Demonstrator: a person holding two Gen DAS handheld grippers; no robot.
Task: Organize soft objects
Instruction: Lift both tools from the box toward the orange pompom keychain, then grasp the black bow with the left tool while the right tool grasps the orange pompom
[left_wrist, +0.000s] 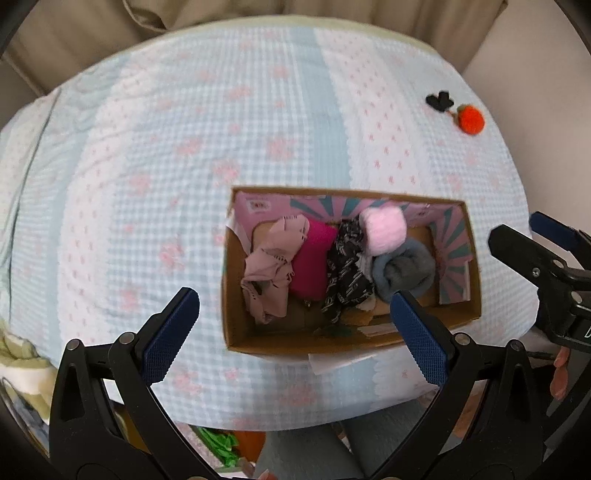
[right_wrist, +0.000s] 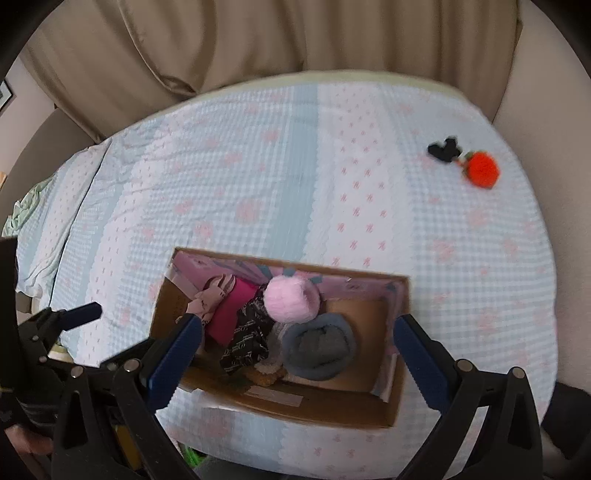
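An open cardboard box (left_wrist: 236, 295) (right_wrist: 388, 417) stands near the bed's front edge. It holds a beige cloth (left_wrist: 271, 266), a magenta item (left_wrist: 312, 258) (right_wrist: 229, 317), a black patterned cloth (left_wrist: 345, 273) (right_wrist: 249, 339), a pink fluffy ball (left_wrist: 384, 230) (right_wrist: 291, 299) and a grey rolled sock (left_wrist: 404, 273) (right_wrist: 321, 349). An orange plush (left_wrist: 471, 118) (right_wrist: 482, 170) and a small black item (left_wrist: 439, 100) (right_wrist: 445, 149) lie at the far right of the bed. My left gripper (left_wrist: 295, 328) is open and empty above the box's near left. My right gripper (right_wrist: 297, 358) is open and empty over the box.
The bed carries a light blue and pink patterned quilt (left_wrist: 184, 147) (right_wrist: 258, 166). A beige curtain (right_wrist: 221, 44) hangs behind it. Green and orange items (left_wrist: 221, 446) lie on the floor below the bed's front edge. The right gripper shows at the right edge (left_wrist: 546, 266).
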